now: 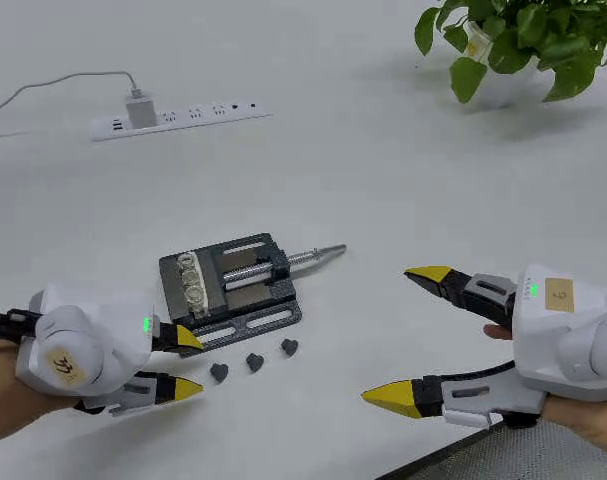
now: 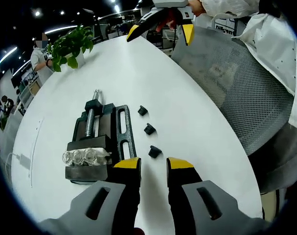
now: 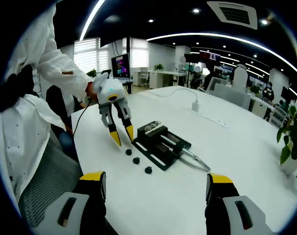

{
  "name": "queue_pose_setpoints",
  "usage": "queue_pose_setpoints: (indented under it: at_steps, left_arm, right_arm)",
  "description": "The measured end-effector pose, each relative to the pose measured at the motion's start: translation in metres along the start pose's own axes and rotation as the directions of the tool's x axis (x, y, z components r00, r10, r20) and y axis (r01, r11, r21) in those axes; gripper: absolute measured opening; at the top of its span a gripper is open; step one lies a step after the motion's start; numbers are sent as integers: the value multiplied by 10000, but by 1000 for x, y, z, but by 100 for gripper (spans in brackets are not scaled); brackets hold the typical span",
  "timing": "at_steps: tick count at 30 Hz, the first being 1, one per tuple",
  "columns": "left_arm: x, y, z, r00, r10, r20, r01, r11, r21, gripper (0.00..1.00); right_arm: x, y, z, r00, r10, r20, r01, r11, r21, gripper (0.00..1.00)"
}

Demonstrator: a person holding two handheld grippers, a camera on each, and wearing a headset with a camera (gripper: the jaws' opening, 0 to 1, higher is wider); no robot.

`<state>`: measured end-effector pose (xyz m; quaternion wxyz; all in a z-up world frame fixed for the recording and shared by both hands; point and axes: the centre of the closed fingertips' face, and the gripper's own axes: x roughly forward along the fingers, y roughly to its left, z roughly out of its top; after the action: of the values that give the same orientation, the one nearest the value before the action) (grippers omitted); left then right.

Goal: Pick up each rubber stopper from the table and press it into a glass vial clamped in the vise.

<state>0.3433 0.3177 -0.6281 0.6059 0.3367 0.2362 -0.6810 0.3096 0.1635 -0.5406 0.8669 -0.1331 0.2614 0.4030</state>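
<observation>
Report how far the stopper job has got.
Done: nothing; the three vials in the vise look unstoppered. In hand: nothing; the left claw and right claw are open and empty, the left close to the rubber stoppers. Left: all three lie on the table, to be pressed in.

My left tool (image 1: 192, 362) and right tool (image 1: 393, 335) are both white with black jaws, yellow tips and a little green light each. The three stoppers (image 1: 254, 361) are dark grey, nearly black, same as the vise (image 1: 245, 292). The vials (image 1: 192, 280) are clear. The surface (image 1: 383, 170) is plain white, the power strip (image 1: 183, 117) far left is white too, and the plant (image 1: 513, 30) far right is green.
</observation>
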Motion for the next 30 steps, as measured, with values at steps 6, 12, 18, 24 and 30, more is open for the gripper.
queue_pose_setpoints:
  at_steps: [6,12,18,24,30]
  left_arm:
    - [8,2,-1,9995,-221,-210,230,9988,440,14]
    - [12,1,0,9985,-449,-299,470,9964,709,11]
    - [15,2,-1,9972,-623,-407,657,9938,892,11]
    - [19,0,0,9953,-827,-497,879,9895,1143,10]
    - [21,0,-1,9936,-963,-591,1032,9864,1278,9]
  right_arm:
    - [-2,-1,-1,9999,-104,4,104,9999,107,83]
    - [-3,-3,-2,9999,-172,-6,172,9997,168,83]
    - [-5,-5,-4,9997,-233,-58,234,9995,207,82]
    - [-6,-7,-3,9996,-276,-77,278,9993,244,82]
    - [-6,-9,-2,9995,-297,-71,298,9992,275,82]
